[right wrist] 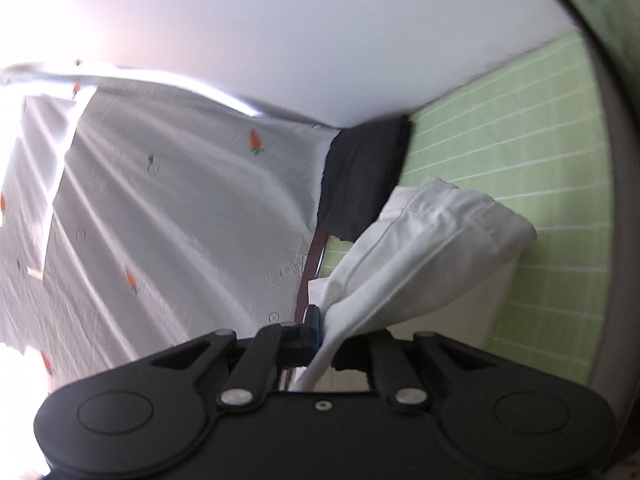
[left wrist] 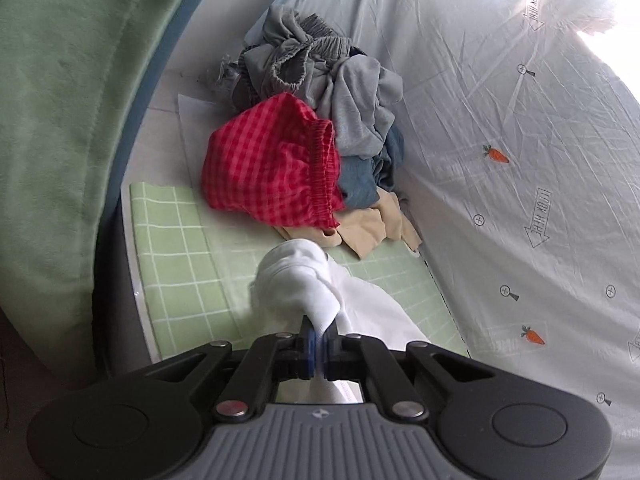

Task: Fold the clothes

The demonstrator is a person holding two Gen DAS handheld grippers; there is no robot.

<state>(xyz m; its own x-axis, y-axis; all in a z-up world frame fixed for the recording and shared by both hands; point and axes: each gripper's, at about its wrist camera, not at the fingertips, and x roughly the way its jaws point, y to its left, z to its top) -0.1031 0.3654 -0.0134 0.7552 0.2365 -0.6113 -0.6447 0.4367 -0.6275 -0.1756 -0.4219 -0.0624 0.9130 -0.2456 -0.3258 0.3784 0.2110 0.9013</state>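
Observation:
A white garment (left wrist: 298, 284) hangs bunched above the green checked mat (left wrist: 176, 248), with my left gripper (left wrist: 319, 334) shut on one edge of it. In the right wrist view the same white garment (right wrist: 432, 232) stretches up and to the right from my right gripper (right wrist: 322, 326), which is shut on another edge. Behind it on the mat lies a pile of clothes: red checked shorts (left wrist: 272, 168), grey pieces (left wrist: 320, 76), a blue piece (left wrist: 360, 180) and a beige piece (left wrist: 372, 228).
A white sheet with carrot prints (left wrist: 520, 140) covers the bed to the right of the mat. A green blanket (left wrist: 60, 100) lies at the left. A folded dark garment (right wrist: 364, 180) sits at the mat's (right wrist: 540, 160) far corner against the white wall (right wrist: 320, 20).

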